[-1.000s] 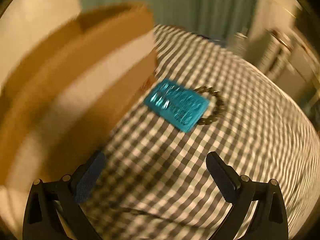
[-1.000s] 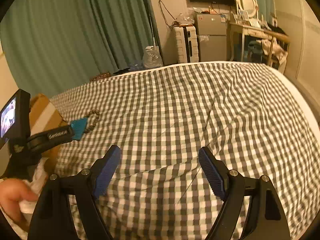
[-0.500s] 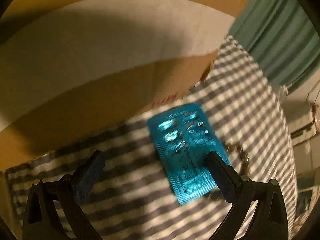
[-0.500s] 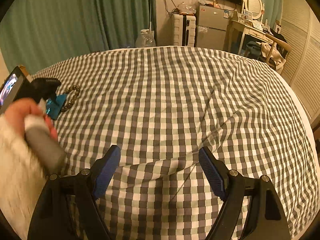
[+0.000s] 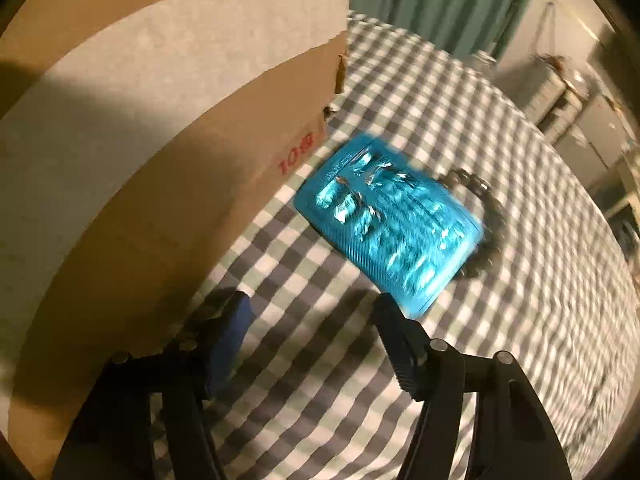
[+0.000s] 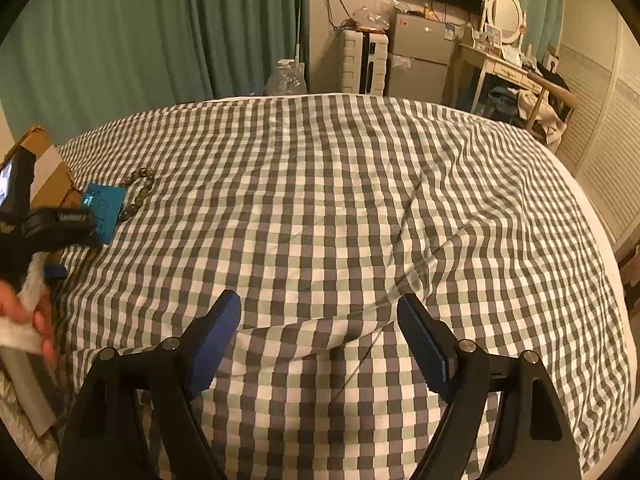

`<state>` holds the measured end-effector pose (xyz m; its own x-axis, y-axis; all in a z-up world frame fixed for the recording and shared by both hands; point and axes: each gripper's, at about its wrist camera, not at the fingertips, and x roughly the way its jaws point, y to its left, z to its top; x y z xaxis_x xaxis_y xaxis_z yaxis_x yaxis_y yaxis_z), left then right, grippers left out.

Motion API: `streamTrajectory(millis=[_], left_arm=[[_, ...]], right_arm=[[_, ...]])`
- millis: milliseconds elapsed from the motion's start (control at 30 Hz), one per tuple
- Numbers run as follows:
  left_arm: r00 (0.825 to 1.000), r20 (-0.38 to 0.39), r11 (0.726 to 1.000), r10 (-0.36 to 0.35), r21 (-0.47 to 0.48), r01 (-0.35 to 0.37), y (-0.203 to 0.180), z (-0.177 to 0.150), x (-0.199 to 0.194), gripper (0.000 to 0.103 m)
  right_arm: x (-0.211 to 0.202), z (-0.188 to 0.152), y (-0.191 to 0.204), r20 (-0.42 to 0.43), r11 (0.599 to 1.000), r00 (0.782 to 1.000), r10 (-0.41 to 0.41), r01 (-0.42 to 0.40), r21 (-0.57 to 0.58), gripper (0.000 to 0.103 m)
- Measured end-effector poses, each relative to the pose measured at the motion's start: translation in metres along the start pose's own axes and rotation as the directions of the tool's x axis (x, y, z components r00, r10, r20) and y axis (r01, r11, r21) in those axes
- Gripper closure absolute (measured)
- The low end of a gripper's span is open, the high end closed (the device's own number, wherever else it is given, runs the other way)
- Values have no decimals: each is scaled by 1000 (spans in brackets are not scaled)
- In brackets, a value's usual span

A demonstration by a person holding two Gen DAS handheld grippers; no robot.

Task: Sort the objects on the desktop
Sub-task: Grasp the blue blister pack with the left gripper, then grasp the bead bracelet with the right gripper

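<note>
1. Blue blister pack [image 5: 388, 224] is lying on the checked bedspread [image 6: 340, 208], beside the cardboard box [image 5: 168, 152], overlapping a bead bracelet [image 5: 486, 220].
2. Left gripper [image 5: 312, 320] is gaping wide, empty, just short of the pack.
3. Right gripper [image 6: 320, 336] is hanging wide open, empty, well apart.

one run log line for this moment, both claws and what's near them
left claw: open, at blue blister pack | bead bracelet: beside pack | cardboard box: left | right claw: open, over checkered cloth
</note>
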<state>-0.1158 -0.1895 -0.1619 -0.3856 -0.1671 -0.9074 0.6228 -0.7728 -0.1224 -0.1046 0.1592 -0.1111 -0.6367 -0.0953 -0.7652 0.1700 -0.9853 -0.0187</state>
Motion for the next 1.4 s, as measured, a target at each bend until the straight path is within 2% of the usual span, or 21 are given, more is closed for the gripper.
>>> streamTrajectory(millis=[67, 100, 200, 267, 300, 333, 367, 467, 600, 667, 733, 867, 900, 967, 1033, 1100, 1167, 1267, 1333, 1400], left_arm=[[998, -4, 998, -57, -12, 57, 2, -4, -4, 34], [998, -8, 997, -66, -44, 66, 5, -5, -5, 24], [995, 25, 984, -96, -148, 99, 8, -4, -8, 10], [995, 35, 976, -98, -192, 103, 7, 0, -6, 7], [993, 16, 967, -115, -228, 116, 8, 6, -2, 7], [991, 12, 958, -135, -255, 134, -11, 14, 4, 7], [986, 16, 940, -165, -299, 162, -11, 20, 5, 6], [992, 21, 931, -124, -345, 123, -17, 32, 11, 3], [998, 33, 899, -47, -435, 57, -27, 40, 31, 0], [1000, 10, 918, 10, -398, -6, -36, 43, 42, 0], [999, 15, 959, 48, -282, -41, -45, 42, 45, 1], [997, 67, 985, -26, -171, 37, -31, 26, 33, 25], [995, 77, 993, -64, -97, 72, -24, 20, 30, 29], [993, 74, 995, -96, 2, 96, -17, 11, 26, 30], [986, 52, 985, -160, 72, 156, -8, 1, 20, 31], [983, 17, 974, -183, 135, 180, -3, -9, 13, 31], [984, -1, 968, -179, 181, 177, 3, -20, 9, 31], [986, 48, 953, -162, 266, 144, 14, -36, -5, 31], [986, 57, 953, -159, 268, 138, 27, -29, -18, 31], [984, 85, 960, -158, 247, 132, 34, -27, -27, 31]], right_arm=[[-2, -1, 4, 2, 1000, 1000, -5, 5, -13, 23], [-3, -1, 6, 3, 1000, 1000, -8, 8, -21, 23], [-4, -2, 11, 4, 999, 1000, -17, 17, -44, 23], [-3, -3, 14, 2, 998, 1000, -19, 19, -55, 23], [-2, -4, 16, -1, 998, 1000, -18, 18, -58, 23], [0, -5, 16, -7, 998, 1000, -20, 19, -56, 23], [2, -5, 16, -12, 998, 1000, -24, 24, -54, 23], [9, -4, 15, -27, 999, 999, -24, 23, -45, 23], [18, -1, 11, -42, 999, 999, -21, 19, -37, 23], [22, -3, 10, -53, 999, 998, -14, 12, -37, 23], [25, -3, 11, -58, 999, 998, -15, 13, -38, 23], [26, -3, 6, -57, 1000, 998, -5, 4, -14, 23], [25, -3, 5, -55, 1000, 998, 0, 0, -10, 23], [21, -2, 5, -47, 1000, 999, 9, -9, -8, 23], [16, -2, 5, -31, 1000, 999, 13, -14, -12, 23], [10, 0, 6, -13, 999, 999, 33, -33, -9, 23], [4, 3, 7, 4, 996, 996, 85, -85, 4, 23], [0, 13, 12, 24, 983, 984, 177, -178, 48, 23], [3, 25, 22, 36, 966, 967, 253, -255, 49, 23], [8, 41, 40, 48, 957, 956, 289, -290, 17, 23]])
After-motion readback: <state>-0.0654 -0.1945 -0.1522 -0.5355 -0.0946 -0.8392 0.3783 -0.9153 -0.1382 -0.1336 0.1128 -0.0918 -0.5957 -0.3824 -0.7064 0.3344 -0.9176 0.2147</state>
